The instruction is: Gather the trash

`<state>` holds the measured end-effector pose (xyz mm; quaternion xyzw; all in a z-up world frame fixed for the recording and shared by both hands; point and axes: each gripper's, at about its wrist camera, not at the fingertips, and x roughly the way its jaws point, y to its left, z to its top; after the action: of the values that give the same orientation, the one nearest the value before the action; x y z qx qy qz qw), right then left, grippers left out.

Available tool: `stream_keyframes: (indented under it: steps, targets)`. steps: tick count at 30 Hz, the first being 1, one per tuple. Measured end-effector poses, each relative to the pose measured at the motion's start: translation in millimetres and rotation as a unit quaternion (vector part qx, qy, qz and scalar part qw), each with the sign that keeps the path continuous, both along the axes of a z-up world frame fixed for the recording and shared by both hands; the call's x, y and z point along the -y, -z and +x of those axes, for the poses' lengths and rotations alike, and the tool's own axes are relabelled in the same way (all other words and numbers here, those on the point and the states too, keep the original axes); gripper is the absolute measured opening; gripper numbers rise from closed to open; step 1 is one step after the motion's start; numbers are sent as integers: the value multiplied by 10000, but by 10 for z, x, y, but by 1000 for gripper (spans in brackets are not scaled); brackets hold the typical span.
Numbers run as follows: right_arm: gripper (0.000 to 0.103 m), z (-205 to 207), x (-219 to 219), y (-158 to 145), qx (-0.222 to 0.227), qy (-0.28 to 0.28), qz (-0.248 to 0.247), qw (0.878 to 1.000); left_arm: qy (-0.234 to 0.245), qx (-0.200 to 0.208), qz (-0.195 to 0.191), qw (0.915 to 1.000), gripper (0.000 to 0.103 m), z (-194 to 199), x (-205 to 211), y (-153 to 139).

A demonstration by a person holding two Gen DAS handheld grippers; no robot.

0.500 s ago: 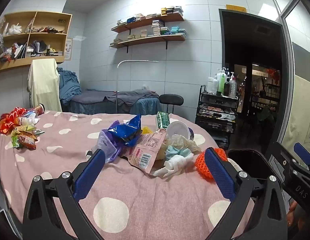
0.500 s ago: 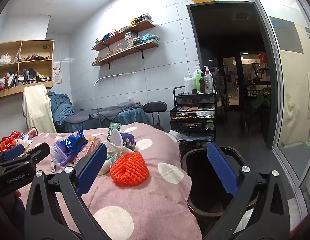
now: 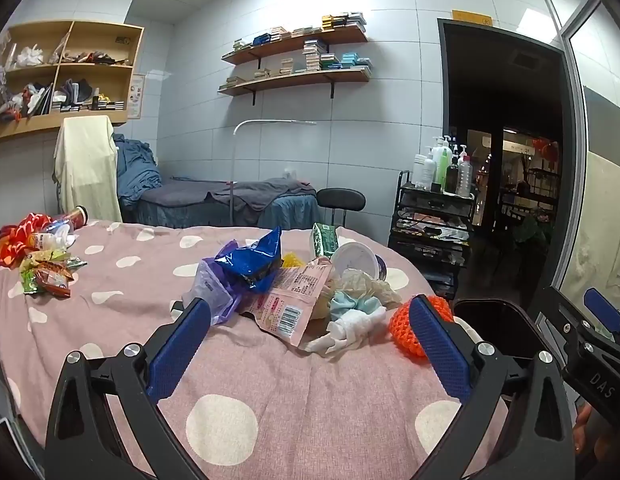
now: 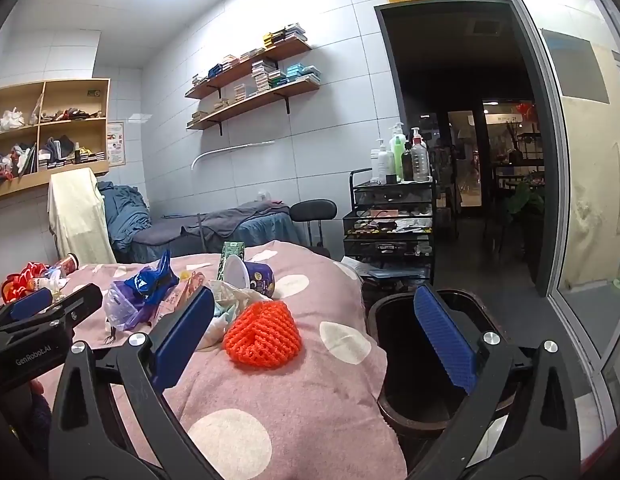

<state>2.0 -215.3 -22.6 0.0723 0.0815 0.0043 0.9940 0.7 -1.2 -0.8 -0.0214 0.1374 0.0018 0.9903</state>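
Both grippers hover over the near edge of the bed [image 3: 269, 380], jaws spread wide, nothing between the pads. Left gripper [image 3: 310, 340] faces the main pile; right gripper [image 4: 314, 332] sits at the bed's right edge, one finger over the bin [image 4: 394, 344].

Trash, near to far:
- orange net [image 4: 261, 338], near the right edge, closest to the bin, apart from the rest
- white tissue [image 3: 346, 330] and pale blue wad [image 3: 354, 304], touching, just left of the net
- pink wrapper [image 3: 293, 300], barcode end toward us
- clear bag [image 3: 209, 292] under the blue bag [image 3: 253, 260], mid-bed
- cup [image 4: 249, 276] on its side and green carton [image 3: 324, 238] behind the pile
- second cluster at the far left edge: snack wrappers [image 3: 45, 272], red item [image 3: 17, 236], bottle [image 3: 53, 236]

Bin stands on the floor, tight against the right edge. Its inside reads dark; looks empty, but the bottom is too shadowed to be sure.

Progress: effectively zero. Nothing gripped, everything on the bed. Net is the likely first pick for the right.
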Motion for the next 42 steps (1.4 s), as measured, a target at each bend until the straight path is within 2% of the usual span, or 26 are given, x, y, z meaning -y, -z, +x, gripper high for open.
stream_keyframes:
  steps: [42]
  targets:
    - [98,-20,17,-50,-86,-100,81,9999,17,-38,-57,10000,98,16,-19,16]
